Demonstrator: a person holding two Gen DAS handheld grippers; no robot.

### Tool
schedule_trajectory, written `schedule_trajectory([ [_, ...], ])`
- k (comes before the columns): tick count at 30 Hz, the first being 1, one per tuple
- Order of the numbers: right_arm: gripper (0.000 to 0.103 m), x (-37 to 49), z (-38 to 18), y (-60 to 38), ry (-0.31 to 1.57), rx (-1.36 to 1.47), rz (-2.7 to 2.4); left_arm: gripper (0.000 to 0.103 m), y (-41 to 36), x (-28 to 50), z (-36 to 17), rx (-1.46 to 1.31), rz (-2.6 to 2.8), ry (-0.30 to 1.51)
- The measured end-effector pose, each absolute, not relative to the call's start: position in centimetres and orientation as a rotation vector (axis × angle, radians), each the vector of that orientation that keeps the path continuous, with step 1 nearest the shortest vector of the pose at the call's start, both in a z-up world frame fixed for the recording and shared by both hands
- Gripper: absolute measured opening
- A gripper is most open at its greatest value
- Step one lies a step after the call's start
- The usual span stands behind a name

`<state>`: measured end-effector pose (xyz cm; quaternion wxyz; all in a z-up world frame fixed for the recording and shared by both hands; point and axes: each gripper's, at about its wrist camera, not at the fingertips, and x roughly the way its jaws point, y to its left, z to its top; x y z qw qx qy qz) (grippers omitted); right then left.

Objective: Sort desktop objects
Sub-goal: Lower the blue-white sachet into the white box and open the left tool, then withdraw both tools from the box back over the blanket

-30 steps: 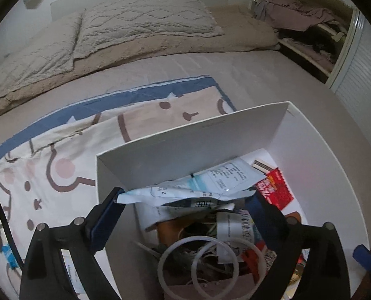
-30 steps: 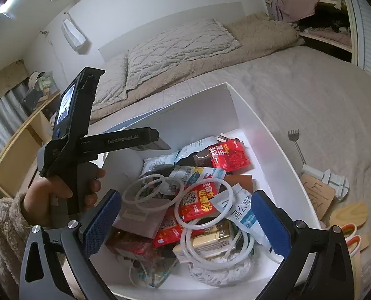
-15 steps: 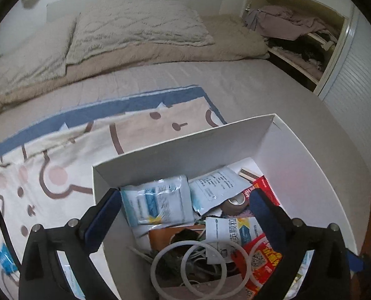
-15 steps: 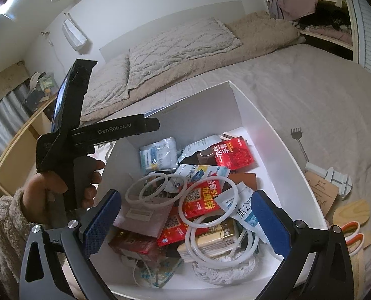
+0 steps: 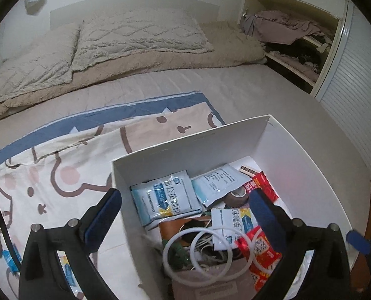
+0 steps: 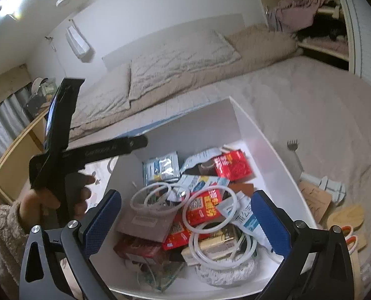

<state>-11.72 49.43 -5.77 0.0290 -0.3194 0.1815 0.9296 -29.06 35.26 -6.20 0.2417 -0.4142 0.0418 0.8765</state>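
- My left gripper point(image 5: 182, 210) hangs over the near-left corner of the white box point(image 5: 193, 147), its jaws having just swung wide apart with nothing between them; one finger is outside the left wall, the other over the contents.
- My right gripper point(image 6: 185, 215) is also spread wide and empty, above the box's near side.
- In the right wrist view the person's left hand point(image 6: 47, 200), in a fleecy sleeve point(image 6: 2, 227), holds the other tool just left of the box.
- Inside the box lies a loose heap: white rings point(image 6: 208, 207), red packets point(image 6: 233, 167), a blue-and-white sachet point(image 5: 165, 197) flat against the far-left corner, a brown tape roll point(image 5: 238, 196), a mauve card point(image 6: 145, 222).
- Outside the right wall, on the bed, sit a small fork point(image 6: 292, 146), a white clip point(image 6: 328, 185), wooden cut-outs point(image 6: 345, 217) and orange-handled scissors point(image 6: 350, 235), close together.
- Left of the box spreads a cartoon-print blanket point(image 5: 60, 165) with small items at its near edge.
- Beyond, the mattress point(image 5: 248, 92) is open up to the pillows point(image 5: 140, 35) and a cluttered shelf point(image 5: 293, 40).
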Motion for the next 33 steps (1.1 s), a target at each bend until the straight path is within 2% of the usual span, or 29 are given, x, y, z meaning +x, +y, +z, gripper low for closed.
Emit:
schedule_trajectory([
  [11, 0.103, -10.8, -4.3, 48.2, 0.467, -0.901, 2.847, 0.102, 31.6, -25.9, -4.3, -1.079, 2.413, 0.119],
  [33, 0.103, -6.8, -0.3, 44.7, 0.402, -0.781, 2.833, 0.102, 25.7, -18.4, 0.8, -0.932, 2.416, 0.158],
])
